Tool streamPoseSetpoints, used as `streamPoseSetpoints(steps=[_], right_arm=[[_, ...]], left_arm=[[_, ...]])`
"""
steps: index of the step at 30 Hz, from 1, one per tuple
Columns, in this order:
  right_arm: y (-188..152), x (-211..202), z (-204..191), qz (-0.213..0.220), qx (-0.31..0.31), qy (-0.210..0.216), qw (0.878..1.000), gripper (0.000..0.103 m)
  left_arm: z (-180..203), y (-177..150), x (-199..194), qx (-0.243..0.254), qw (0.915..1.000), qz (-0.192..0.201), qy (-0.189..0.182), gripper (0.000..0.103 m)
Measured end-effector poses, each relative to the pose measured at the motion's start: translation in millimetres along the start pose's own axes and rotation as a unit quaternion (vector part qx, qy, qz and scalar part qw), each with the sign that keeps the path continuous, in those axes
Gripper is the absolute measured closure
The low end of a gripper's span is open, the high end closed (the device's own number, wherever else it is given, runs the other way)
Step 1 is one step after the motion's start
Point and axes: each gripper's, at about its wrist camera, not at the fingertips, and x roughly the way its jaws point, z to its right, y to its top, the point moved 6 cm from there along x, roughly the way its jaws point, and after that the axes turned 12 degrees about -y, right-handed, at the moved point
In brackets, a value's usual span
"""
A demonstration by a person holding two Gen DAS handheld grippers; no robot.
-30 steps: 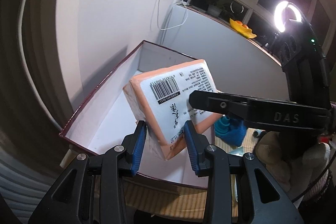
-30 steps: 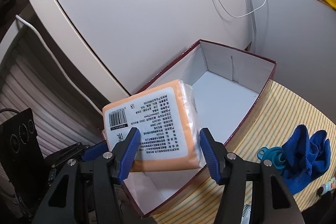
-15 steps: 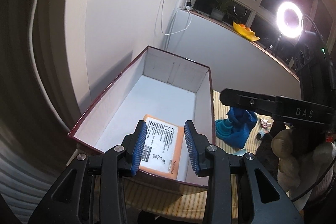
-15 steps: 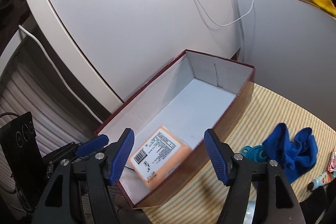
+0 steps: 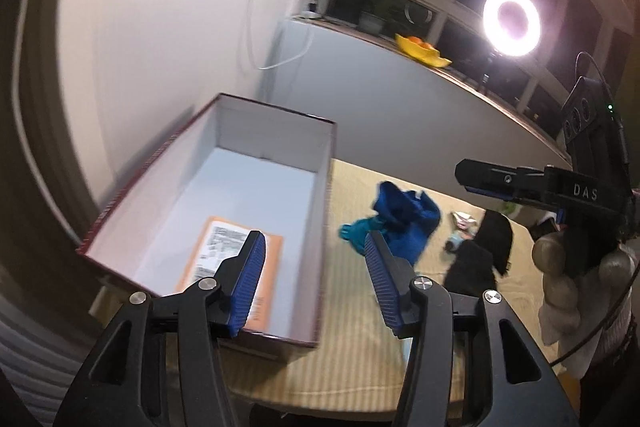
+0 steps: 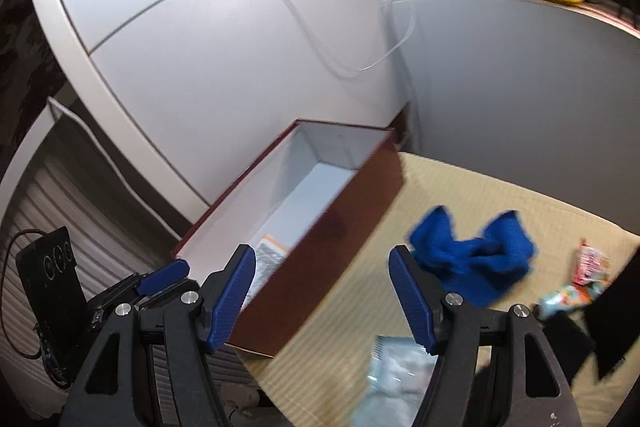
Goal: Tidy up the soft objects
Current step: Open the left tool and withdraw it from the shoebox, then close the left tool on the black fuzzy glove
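Observation:
An orange tissue pack [image 5: 224,259] with a white label lies flat on the floor of the dark red box [image 5: 326,211]; a corner of the pack shows in the right wrist view [image 6: 272,253], inside the box [image 6: 344,227]. My left gripper [image 5: 312,283] is open and empty above the box's near right corner. My right gripper [image 6: 322,297] is open and empty, above the mat beside the box. A crumpled blue cloth [image 5: 404,217] lies on the mat right of the box; it also shows in the right wrist view [image 6: 472,257].
A yellow striped mat [image 6: 460,187] covers the table. A teal item [image 5: 354,229] sits by the cloth. A black cloth [image 5: 480,255] and small snack packets [image 6: 588,263] lie further right. A clear plastic bag [image 6: 388,383] lies under my right gripper. White walls stand close behind the box.
Both grippers let go of the tissue pack, which dropped into the box. Both have since opened wider and swung right, bringing the blue cloth into view.

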Motion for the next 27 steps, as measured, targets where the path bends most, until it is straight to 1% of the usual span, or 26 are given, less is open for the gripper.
streamPoseSetpoints(steps=[7, 11, 14, 18, 21, 23, 27], right_arm=[[-12.5, -29.2, 53.7, 0.006, 0.038, -0.026, 0.999, 0.037], [-28.9, -42.5, 81.8, 0.003, 0.054, -0.040, 0.998, 0.037], [-47.8, -51.6, 105.2, -0.007, 0.070, -0.054, 0.996, 0.037], [-80.6, -57.3, 140.7, -0.030, 0.101, -0.076, 0.991, 0.037], [-105.3, -59.6, 164.0, -0.042, 0.130, -0.078, 0.988, 0.037], [-117.3, -60.5, 176.3, -0.040, 0.148, -0.084, 0.985, 0.037], [-146.6, -54.1, 197.8, -0.059, 0.186, -0.081, 0.977, 0.037]], left_arm=[[37.1, -7.9, 25.9, 0.018, 0.9988, -0.026, -0.037, 0.052], [59.9, -15.7, 40.9, 0.026, 0.9967, -0.046, -0.062, 0.052], [80.7, -24.8, 54.0, 0.040, 0.9932, -0.069, -0.084, 0.052], [109.6, -39.5, 79.2, 0.065, 0.9841, -0.117, -0.117, 0.052], [127.3, -52.0, 104.8, 0.074, 0.9734, -0.162, -0.143, 0.052], [134.9, -59.2, 119.6, 0.076, 0.9687, -0.183, -0.149, 0.052], [145.4, -72.5, 144.2, 0.085, 0.9595, -0.220, -0.155, 0.052]])
